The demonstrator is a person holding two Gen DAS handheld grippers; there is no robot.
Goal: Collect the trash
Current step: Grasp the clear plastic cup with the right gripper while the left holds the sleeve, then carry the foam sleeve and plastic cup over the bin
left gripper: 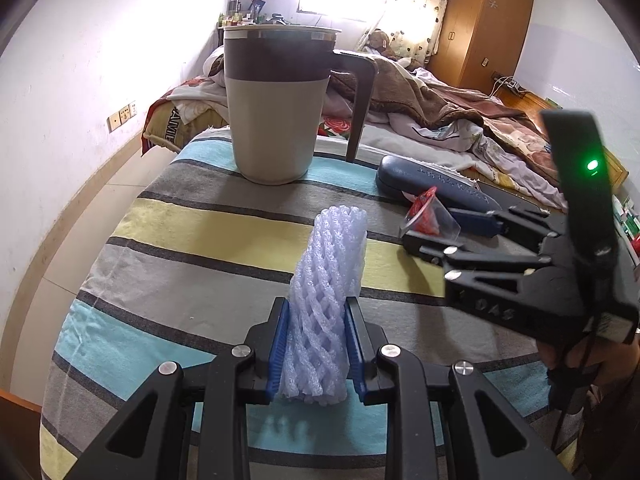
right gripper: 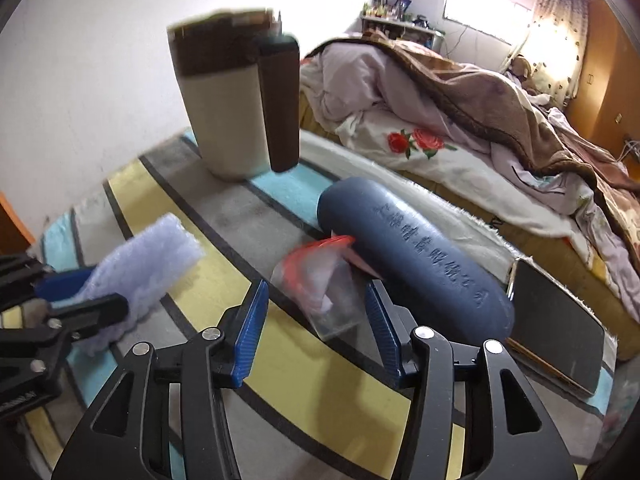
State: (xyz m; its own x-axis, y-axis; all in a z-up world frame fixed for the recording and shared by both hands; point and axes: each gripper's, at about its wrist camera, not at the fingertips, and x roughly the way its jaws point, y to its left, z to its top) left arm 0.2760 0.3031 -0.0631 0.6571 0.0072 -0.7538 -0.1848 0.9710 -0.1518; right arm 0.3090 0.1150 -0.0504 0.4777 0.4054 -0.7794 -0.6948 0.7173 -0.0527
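midway through collecting: foam net sleeve (left gripper: 324, 300) clamped in left gripper (left gripper: 318, 344) jaws above the striped worktop (left gripper: 192, 240), clear red-edged wrapper (right gripper: 320, 280) lying just left of the glasses case (right gripper: 416, 256), between the parted, not yet closed right gripper (right gripper: 316, 332) jaws.

Pale lilac foam net (left gripper: 326, 300), striped cloth (left gripper: 180, 240), navy case (right gripper: 416, 256).

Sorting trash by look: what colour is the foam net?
Pale lilac foam net, clearest in the left wrist view.
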